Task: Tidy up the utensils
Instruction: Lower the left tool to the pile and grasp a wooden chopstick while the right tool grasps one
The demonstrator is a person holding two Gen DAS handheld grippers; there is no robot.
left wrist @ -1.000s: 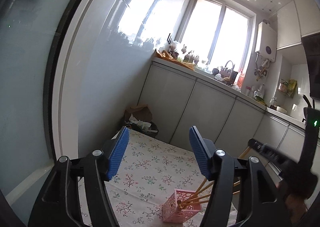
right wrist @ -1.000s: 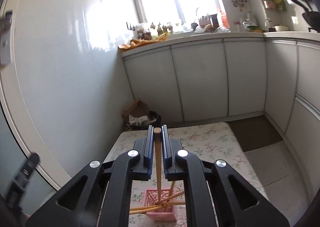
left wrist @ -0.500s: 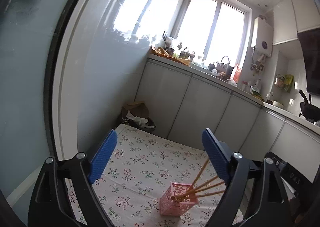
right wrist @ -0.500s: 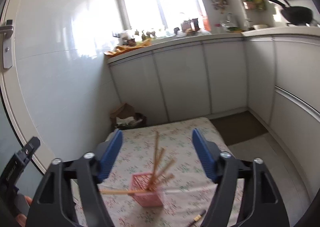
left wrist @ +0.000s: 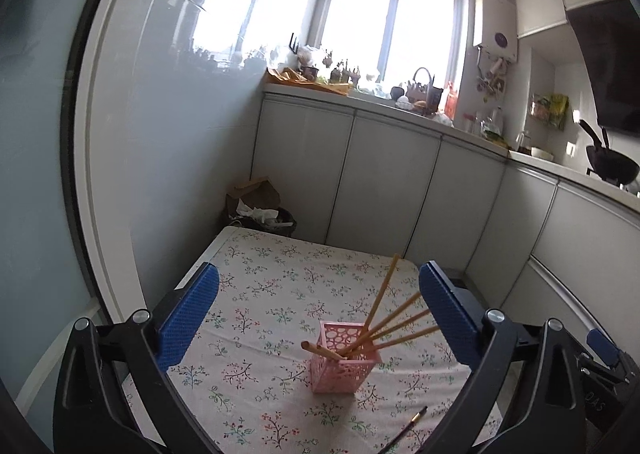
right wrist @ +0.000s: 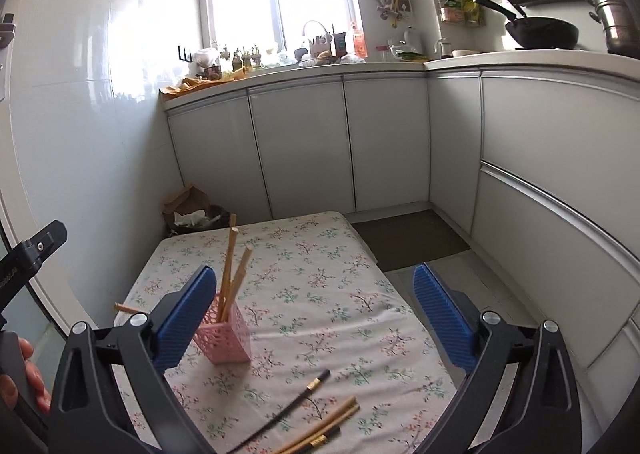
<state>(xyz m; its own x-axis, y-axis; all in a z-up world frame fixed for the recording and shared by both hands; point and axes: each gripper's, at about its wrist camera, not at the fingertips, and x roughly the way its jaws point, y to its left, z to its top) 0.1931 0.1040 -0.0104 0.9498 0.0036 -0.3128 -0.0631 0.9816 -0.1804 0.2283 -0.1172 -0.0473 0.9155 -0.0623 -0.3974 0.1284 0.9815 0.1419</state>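
Note:
A pink perforated holder [left wrist: 345, 360] [right wrist: 225, 338] stands on a table with a floral cloth [left wrist: 256, 318] [right wrist: 332, 294], with several wooden chopsticks [left wrist: 390, 320] [right wrist: 232, 266] leaning in it. More loose chopsticks [right wrist: 316, 420], one black and the others wooden, lie on the cloth near my right gripper. My left gripper [left wrist: 318, 320] hangs above the holder, its jaws opening wide with nothing pressed between the blue pads. My right gripper [right wrist: 312, 318] is to the right of the holder, jaws opening too and empty.
White kitchen cabinets [right wrist: 304, 142] run behind the table under a cluttered counter and a window. A bin with a paper bag [left wrist: 260, 206] sits in the corner past the table. A black wok [right wrist: 540, 30] rests on the stove at right. A hand [right wrist: 24, 370] holds the left gripper's body.
My right gripper let go of a wooden chopstick, which now stands in the pink holder, and drew back to the right. Both grippers' jaws spread wide, and the left one pulled back.

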